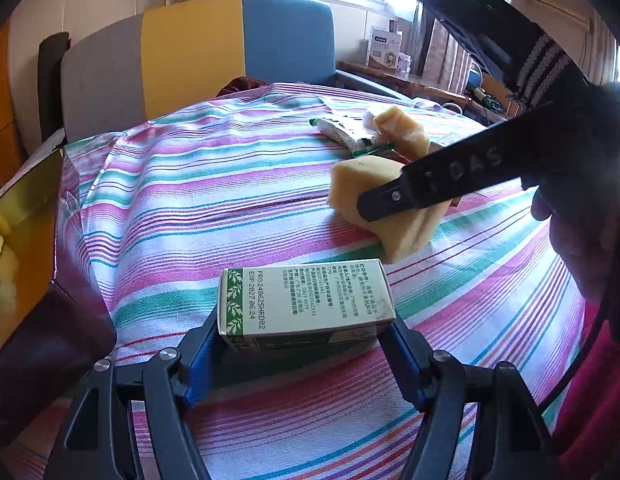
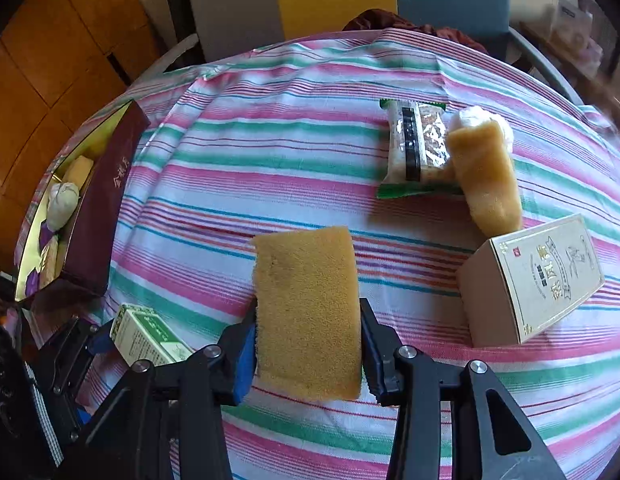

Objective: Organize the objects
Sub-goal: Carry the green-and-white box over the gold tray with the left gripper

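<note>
Maroon box [image 2: 97,216] (open) with pale bundle [image 2: 63,204] inside, left gripper [image 1: 305,344] clamping green carton [image 1: 305,300], right gripper [image 2: 307,344] clamping sponge [image 2: 307,308]

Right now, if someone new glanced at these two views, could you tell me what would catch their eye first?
Probably the two loaded grippers: the left gripper clamps a green-and-white carton low over the striped tablecloth, while the right gripper holds a yellow sponge. Next, the open maroon gift box at the table's left edge, already holding a few items.
</note>
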Demonstrator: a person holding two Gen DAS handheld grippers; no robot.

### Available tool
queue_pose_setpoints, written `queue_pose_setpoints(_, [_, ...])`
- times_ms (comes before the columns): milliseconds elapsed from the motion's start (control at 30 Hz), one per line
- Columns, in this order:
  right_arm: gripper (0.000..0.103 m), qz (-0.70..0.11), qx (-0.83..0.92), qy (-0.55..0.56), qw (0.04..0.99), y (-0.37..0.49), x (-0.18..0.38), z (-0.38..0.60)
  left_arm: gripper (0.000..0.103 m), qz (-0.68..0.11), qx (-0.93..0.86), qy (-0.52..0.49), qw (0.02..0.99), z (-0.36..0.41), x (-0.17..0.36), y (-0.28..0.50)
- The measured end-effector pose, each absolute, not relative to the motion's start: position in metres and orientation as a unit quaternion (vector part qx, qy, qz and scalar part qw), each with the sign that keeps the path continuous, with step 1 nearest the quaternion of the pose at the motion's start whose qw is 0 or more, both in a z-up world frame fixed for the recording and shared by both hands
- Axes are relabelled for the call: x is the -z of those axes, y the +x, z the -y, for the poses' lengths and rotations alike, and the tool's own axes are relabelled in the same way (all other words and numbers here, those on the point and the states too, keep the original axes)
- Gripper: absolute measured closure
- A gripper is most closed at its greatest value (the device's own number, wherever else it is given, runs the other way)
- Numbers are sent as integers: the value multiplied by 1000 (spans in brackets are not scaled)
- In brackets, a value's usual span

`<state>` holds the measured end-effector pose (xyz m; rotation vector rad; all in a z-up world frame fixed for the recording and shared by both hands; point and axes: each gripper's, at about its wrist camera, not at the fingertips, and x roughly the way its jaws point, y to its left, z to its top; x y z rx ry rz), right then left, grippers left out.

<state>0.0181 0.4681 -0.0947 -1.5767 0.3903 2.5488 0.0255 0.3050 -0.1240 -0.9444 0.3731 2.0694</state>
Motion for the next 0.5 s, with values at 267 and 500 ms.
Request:
queue_pose_setpoints(267, [59,-112,-844,-522,55,15,94,-466,30,-145,-817,-383,405,-303,122,24])
queue_pose_setpoints(500, [59,-108,-844,-522,56,14,96,-463,30,-141,-818,-391,397,-296,113,26])
